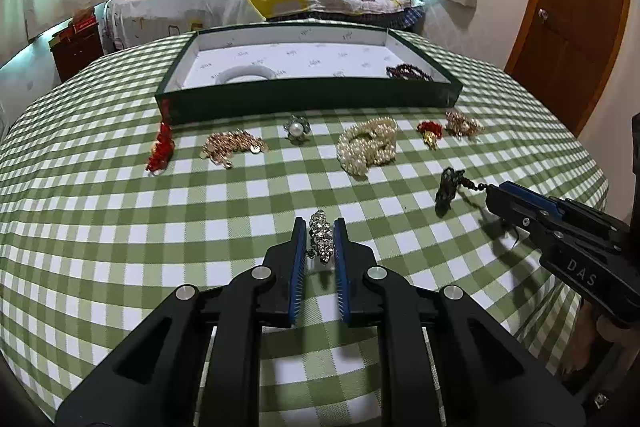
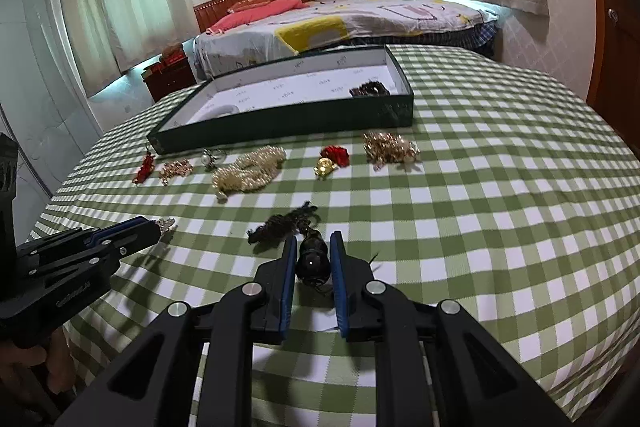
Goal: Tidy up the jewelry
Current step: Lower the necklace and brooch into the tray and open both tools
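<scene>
1. A green-and-white checked tablecloth (image 1: 120,227) covers the table, and a shallow dark green box (image 1: 308,99) with a white lining sits at its far side.
2. Inside the box, a white bangle (image 1: 246,73) lies near the left end and a dark red bead bracelet (image 1: 408,71) lies in the right corner.
3. A row of jewelry lies on the cloth just in front of the box: a red tassel piece (image 1: 161,149) at the left, touching the box's corner, then a gold coin cluster (image 1: 234,146), a pearl flower brooch (image 1: 296,129), a heap of pearl strands (image 1: 368,145), a red-and-gold ornament (image 1: 430,133) and a second gold cluster (image 1: 462,123) at the right.
4. The left gripper (image 1: 321,227) is nearer the camera than that row, and its blue pads are pinched on a silver rhinestone piece (image 1: 320,235) that stands between them just above the cloth.
5. To its right, a dark beaded necklace (image 2: 288,227) trails across the cloth, well in front of the row.
6. The right gripper (image 2: 314,247) is clamped on the necklace's large black bead (image 2: 313,261), and the rest of the strand lies loose beyond the fingertips.
7. A hand (image 2: 52,359) shows under the left gripper in the right wrist view.
</scene>
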Demonstrator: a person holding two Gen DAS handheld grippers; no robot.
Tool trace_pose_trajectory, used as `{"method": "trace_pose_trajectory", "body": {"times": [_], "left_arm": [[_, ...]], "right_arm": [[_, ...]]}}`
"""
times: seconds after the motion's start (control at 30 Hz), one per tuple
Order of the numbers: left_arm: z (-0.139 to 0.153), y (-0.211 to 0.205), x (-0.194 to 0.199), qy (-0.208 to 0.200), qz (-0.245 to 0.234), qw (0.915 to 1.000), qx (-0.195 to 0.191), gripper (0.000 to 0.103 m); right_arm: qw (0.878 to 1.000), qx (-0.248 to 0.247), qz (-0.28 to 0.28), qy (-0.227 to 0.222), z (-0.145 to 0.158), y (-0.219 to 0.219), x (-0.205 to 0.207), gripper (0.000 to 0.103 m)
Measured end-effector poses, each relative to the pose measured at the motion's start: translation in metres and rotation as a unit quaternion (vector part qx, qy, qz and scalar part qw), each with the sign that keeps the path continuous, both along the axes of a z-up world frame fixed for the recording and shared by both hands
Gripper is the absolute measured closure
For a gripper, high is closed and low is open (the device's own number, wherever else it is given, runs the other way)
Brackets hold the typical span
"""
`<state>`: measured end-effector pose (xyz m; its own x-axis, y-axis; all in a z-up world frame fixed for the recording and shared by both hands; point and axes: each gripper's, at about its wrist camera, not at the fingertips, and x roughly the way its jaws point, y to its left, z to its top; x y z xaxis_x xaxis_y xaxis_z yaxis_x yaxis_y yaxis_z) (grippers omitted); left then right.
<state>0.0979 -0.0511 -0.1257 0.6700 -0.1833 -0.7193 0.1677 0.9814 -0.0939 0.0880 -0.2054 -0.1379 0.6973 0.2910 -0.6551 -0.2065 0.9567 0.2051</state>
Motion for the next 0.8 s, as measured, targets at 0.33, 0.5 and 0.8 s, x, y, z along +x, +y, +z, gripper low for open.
{"method": "trace_pose_trajectory", "body": {"times": [0.33,0.5,0.8], "left_arm": [[0.018,0.008,0.002,-0.026,0.009,0.9995,-0.014,0.089],[0.03,0.01,0.006,-0.039,0.009,0.999,-0.02,0.089],[0.052,0.005,0.029,-0.063,0.007,0.9976,-0.029,0.089]], "right_arm": [[1.0,0.003,0.006,-0.028,0.023,0.005,-0.004,0.085],[0.999,0.008,0.005,-0.041,0.036,0.005,-0.002,0.085],[0.997,0.018,0.001,-0.077,0.068,0.006,0.017,0.085]]}}
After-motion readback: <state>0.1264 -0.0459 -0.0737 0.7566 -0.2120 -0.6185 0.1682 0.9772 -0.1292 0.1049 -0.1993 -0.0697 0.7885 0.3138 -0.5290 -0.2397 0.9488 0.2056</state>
